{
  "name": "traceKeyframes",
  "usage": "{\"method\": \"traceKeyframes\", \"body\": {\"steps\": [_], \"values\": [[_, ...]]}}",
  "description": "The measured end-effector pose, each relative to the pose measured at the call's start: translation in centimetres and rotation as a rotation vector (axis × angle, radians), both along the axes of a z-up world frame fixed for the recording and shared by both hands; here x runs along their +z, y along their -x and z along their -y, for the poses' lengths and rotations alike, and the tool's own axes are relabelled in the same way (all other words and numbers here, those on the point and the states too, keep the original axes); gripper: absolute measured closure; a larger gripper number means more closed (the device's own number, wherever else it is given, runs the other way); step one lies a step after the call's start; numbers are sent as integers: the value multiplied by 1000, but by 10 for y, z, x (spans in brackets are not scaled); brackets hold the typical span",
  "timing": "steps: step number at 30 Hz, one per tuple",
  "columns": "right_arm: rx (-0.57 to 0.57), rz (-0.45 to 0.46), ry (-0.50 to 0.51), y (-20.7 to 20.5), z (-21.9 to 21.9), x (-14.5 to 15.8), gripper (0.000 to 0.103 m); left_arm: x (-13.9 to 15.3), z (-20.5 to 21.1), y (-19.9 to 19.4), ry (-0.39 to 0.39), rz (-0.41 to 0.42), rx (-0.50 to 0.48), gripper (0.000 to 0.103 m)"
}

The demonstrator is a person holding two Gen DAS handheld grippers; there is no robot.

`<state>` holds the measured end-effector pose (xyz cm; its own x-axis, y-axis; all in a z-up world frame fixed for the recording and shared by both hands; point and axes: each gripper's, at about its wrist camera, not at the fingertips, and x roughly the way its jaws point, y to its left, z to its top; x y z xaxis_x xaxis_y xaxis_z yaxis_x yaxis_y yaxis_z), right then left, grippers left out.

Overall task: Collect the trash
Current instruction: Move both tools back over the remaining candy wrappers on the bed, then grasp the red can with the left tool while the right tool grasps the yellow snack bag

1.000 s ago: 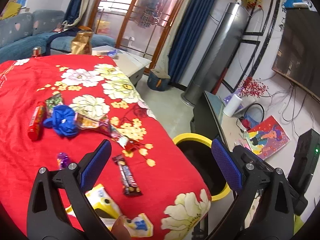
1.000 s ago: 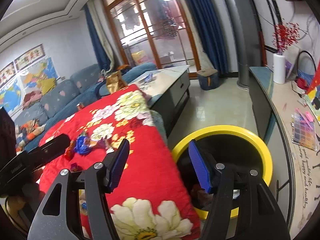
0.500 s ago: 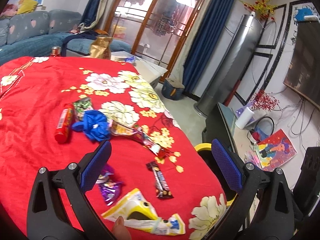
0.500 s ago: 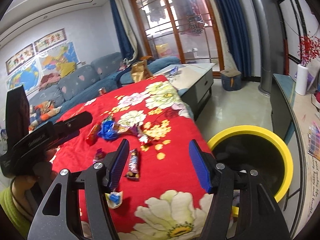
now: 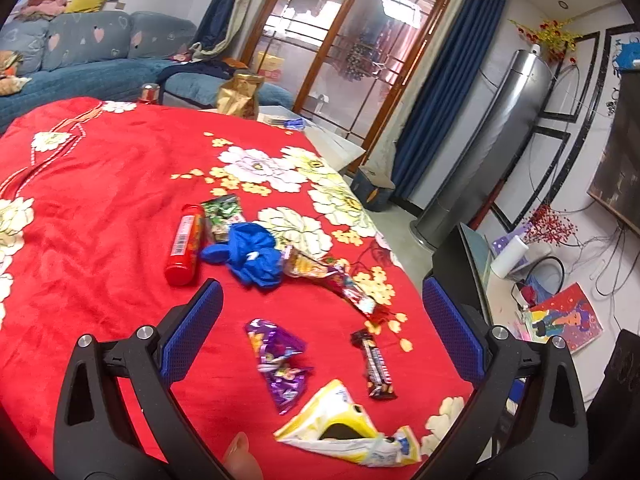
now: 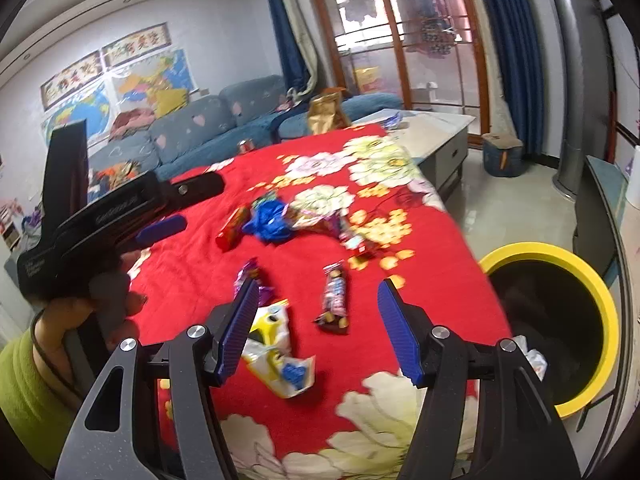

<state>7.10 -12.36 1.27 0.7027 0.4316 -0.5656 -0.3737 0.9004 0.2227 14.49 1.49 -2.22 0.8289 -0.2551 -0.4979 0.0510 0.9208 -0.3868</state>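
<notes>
Trash lies on a red flowered cloth (image 5: 100, 200): a red tube (image 5: 184, 246), a green wrapper (image 5: 222, 214), a crumpled blue glove (image 5: 250, 254), a long snack wrapper (image 5: 332, 280), a purple wrapper (image 5: 280, 362), a dark candy bar wrapper (image 5: 374, 364) and a yellow-white pouch (image 5: 348, 436). My left gripper (image 5: 320, 336) is open and empty above the purple wrapper. My right gripper (image 6: 316, 328) is open and empty over the candy bar wrapper (image 6: 334, 298) and the pouch (image 6: 276, 352). The yellow-rimmed bin (image 6: 560, 320) stands right of the table.
A blue sofa (image 5: 80, 64) runs behind the table. A brown paper bag (image 5: 240, 94) and a can (image 5: 150, 92) stand at the far edge. A low cabinet (image 6: 432, 136), a silver tower unit (image 5: 480, 152) and a dark TV bench (image 5: 460, 256) flank the floor.
Both grippers have swung left, from over the bin and table edge to above the trash on the cloth. Both stay open and empty.
</notes>
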Motion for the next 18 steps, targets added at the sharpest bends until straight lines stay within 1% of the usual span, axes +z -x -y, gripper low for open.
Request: {"method": "traceKeyframes", "body": {"steps": [8,13,18], "values": [[93,-42,51,6,-31,-15,43,-10,-26,-1,14,-28,61,11],[129,-70,88,3,-43,-27,43,-24,-47,-6,27,-71,109,11],[156,-77,132,-1,-51,-37,43,-36,-64,-16,28,-111,147,11]]}}
